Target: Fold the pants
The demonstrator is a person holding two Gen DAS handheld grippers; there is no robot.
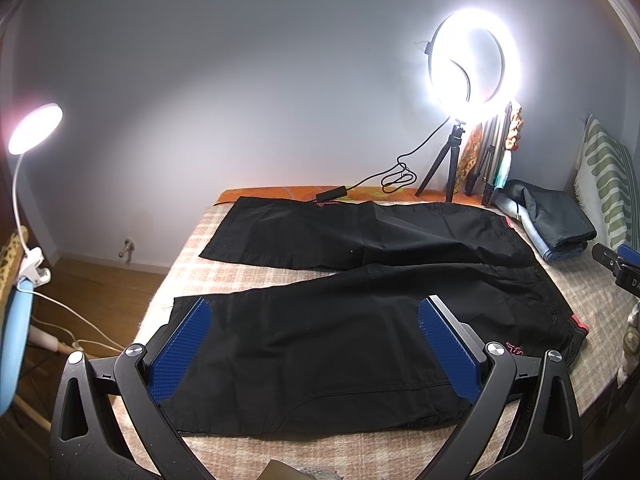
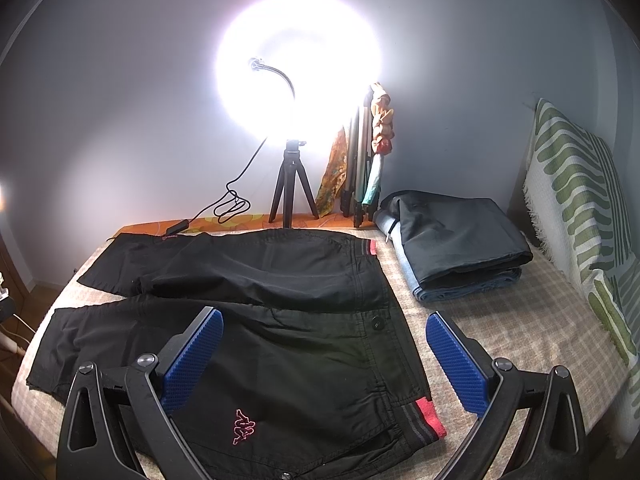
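Observation:
Black pants [image 1: 340, 320] lie spread flat on the checked bed cover [image 1: 240, 276], legs apart and pointing left, waistband with red trim at the right [image 2: 430, 416]. My left gripper [image 1: 314, 308] is open above the near leg, its blue pads [image 1: 180, 356] wide apart and empty. My right gripper [image 2: 324, 320] is open above the waist end of the pants [image 2: 280, 340], near a pink logo [image 2: 244, 426]. Its right pad [image 2: 456, 364] hangs over bare cover. The right gripper's tip also shows at the left wrist view's right edge [image 1: 618, 264].
A lit ring light on a small tripod [image 2: 294, 184] stands at the bed's far edge, with a cable. Folded clothes [image 2: 456, 240] are stacked at the far right. A striped cushion [image 2: 580, 208] leans at the right. A clip lamp [image 1: 34, 124] is at the left.

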